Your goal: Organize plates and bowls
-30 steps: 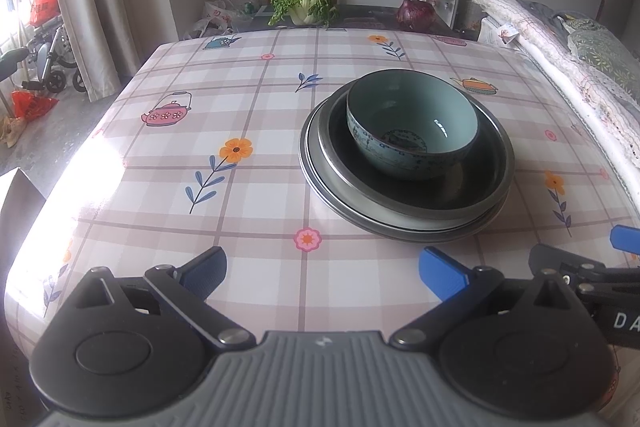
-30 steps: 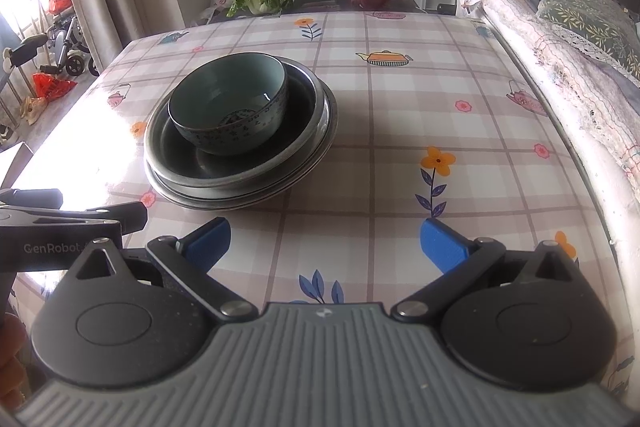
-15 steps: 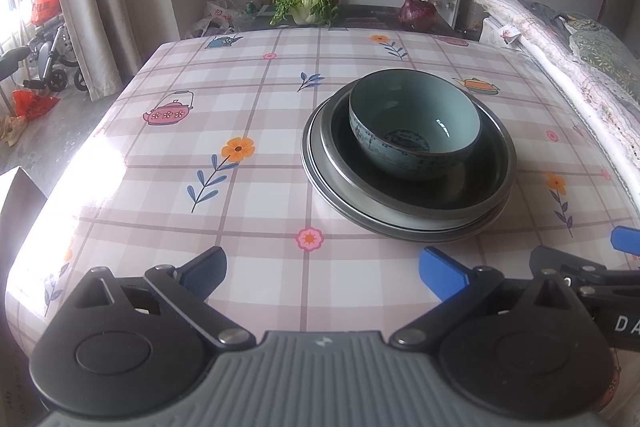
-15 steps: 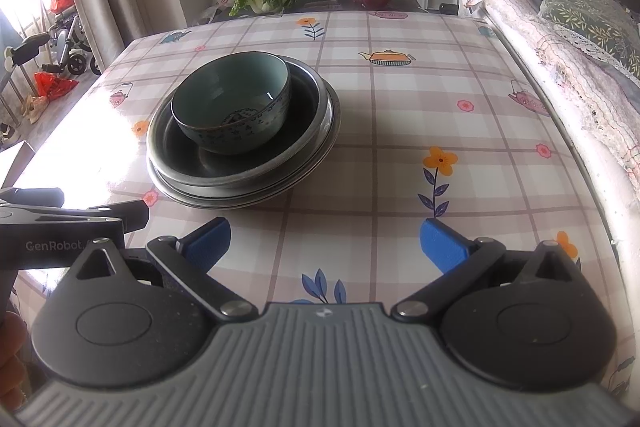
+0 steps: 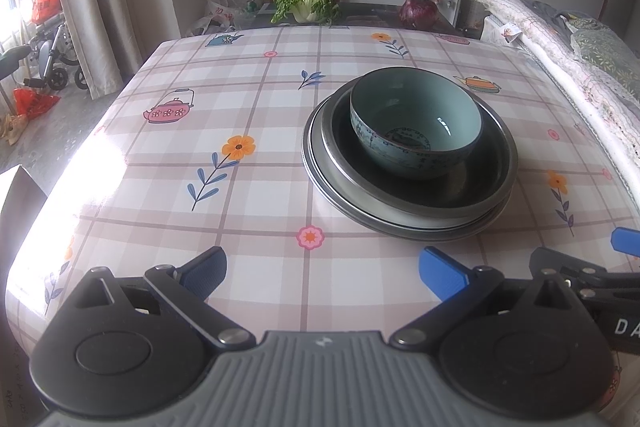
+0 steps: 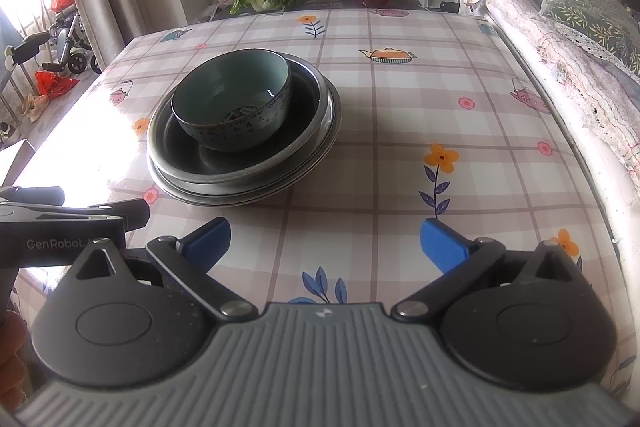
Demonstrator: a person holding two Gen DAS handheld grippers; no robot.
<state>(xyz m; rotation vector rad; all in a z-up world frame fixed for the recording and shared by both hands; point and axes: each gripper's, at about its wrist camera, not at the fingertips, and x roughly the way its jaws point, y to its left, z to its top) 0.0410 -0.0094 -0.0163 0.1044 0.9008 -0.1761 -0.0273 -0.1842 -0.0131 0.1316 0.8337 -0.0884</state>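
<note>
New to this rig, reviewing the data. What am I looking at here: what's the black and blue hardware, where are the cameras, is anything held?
No robot: a person holds one two-finger claw in each hand, with a fisheye camera on each looking forward along its fingers. The left claw and right claw are both open and hold nothing. On the tablecloth a teal bowl sits in stacked metal plates. Each view catches the other claw at its edge.
</note>
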